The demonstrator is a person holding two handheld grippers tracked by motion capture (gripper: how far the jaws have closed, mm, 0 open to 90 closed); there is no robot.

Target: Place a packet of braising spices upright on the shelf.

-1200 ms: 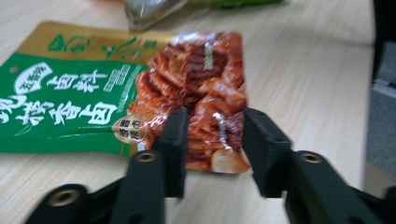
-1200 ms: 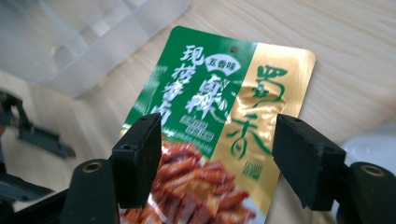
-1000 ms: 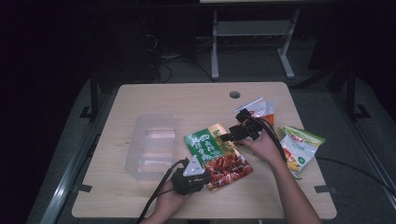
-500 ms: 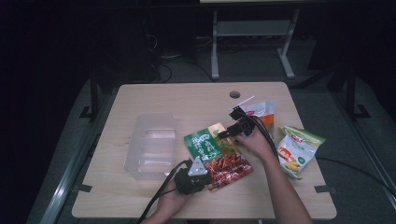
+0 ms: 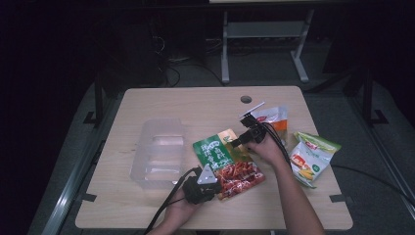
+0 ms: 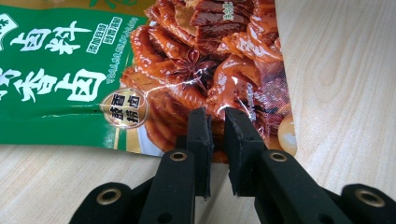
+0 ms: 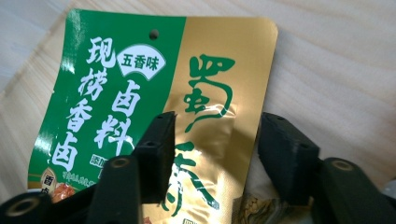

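Observation:
A green, gold and red seasoning packet [image 5: 226, 159] lies flat at the middle of the wooden table [image 5: 195, 105]. My left gripper [image 5: 218, 185] is shut on its near bottom edge; in the left gripper view the jaws [image 6: 217, 140] pinch the red printed end [image 6: 205, 70]. My right gripper [image 5: 237, 143] hovers at the packet's far right corner. Its jaws have just been closing and stand open astride the gold strip [image 7: 215, 93], one on each side [image 7: 217, 126], and the pads do not press on it.
A clear plastic tub [image 5: 159, 154] stands left of the packet. An orange and white pouch [image 5: 271, 117] and a corn snack bag [image 5: 311, 156] lie at the right. A cable hole [image 5: 246, 99] is in the tabletop behind the right gripper.
My right gripper has dropped toward the packet's far corner and its jaws have narrowed. The left gripper and the packet have stayed put.

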